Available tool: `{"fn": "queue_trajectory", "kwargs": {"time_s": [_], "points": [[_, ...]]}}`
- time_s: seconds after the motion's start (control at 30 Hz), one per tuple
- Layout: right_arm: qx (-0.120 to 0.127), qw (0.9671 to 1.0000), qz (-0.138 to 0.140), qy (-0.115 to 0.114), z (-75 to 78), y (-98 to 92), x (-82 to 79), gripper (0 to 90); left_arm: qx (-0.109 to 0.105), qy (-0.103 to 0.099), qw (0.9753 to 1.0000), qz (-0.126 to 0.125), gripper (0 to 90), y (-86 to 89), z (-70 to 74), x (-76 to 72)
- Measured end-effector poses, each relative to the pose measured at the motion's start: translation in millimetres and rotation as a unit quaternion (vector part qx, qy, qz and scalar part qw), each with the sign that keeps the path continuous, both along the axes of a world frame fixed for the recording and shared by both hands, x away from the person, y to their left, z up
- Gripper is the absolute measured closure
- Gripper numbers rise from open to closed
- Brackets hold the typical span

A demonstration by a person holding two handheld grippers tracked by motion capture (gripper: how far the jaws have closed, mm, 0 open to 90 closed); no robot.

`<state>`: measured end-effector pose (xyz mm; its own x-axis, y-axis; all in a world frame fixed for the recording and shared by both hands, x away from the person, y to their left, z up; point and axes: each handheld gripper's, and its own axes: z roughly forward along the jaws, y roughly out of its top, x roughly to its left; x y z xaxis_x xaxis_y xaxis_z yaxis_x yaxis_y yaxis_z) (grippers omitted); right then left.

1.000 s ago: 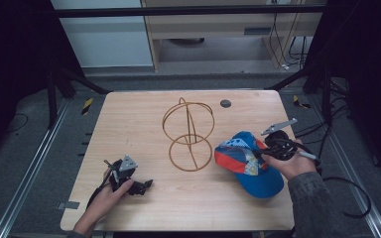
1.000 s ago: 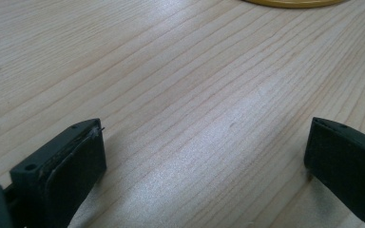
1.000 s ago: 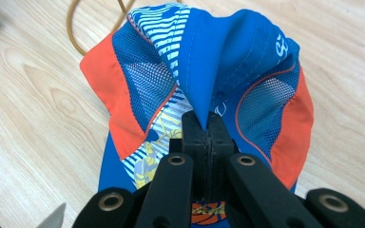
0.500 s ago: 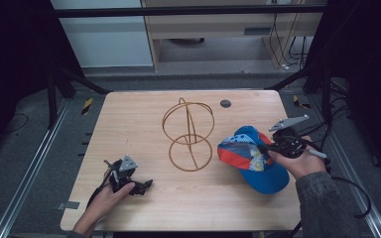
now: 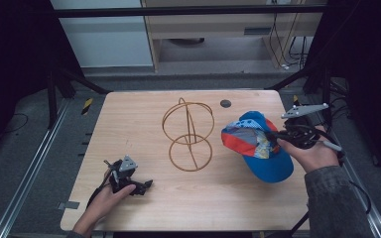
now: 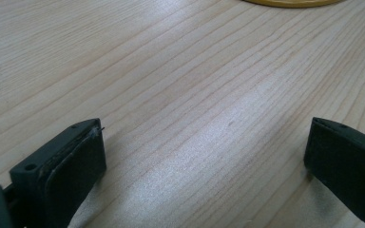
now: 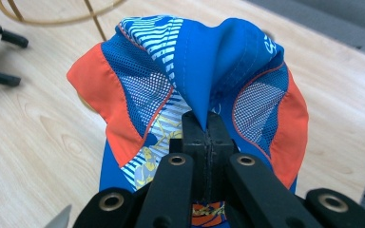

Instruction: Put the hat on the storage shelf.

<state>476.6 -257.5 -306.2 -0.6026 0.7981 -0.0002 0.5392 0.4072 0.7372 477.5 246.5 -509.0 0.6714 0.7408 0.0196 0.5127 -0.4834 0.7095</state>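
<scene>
So the wooden surface (image 5: 144,119) is the biggest thing here, and I'll place everything off the gold wire stand (image 5: 188,135) sitting around the middle of it. That stand is two rings, one upright above a flat one resting on the wood.

Just to the right of the stand is the blue cap (image 5: 258,146), with orange panels, mesh and striped patches. Its brim lies down toward my side of the surface while the crown is pulled up off the wood. My right tool (image 5: 278,136) is on the far side of the cap from the stand, jaws clamped tight on a fold of the blue crown fabric (image 7: 204,102).

My left tool (image 5: 141,186) sits well away from the stand, down toward the near left, low against the wood. Its jaws are spread wide with just bare wood grain between them.

Small dark round spot (image 5: 225,103) behind the stand, near the far edge.
</scene>
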Motion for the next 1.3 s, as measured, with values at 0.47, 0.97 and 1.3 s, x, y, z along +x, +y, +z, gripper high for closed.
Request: {"fn": "queue_trajectory", "kwargs": {"time_s": [0.47, 0.97, 1.3], "points": [[0.014, 0.9986, -0.008, -0.051, 35.8, -6.0, -12.9, 90.0, 0.0, 0.0, 1.0, 0.0, 0.0, 0.0, 0.0, 0.0], [0.029, 0.9947, 0.002, -0.099, 62.0, 14.4, -11.3, 90.0, -0.001, -0.001, 1.0, 0.001, 0.0, -0.1, -0.1, 0.0], [0.046, 0.9905, 0.018, -0.128, 89.9, 38.1, 0.4, 90.0, -0.001, -0.001, 1.0, 0.001, 0.0, -0.2, 0.0, 0.0]]}}
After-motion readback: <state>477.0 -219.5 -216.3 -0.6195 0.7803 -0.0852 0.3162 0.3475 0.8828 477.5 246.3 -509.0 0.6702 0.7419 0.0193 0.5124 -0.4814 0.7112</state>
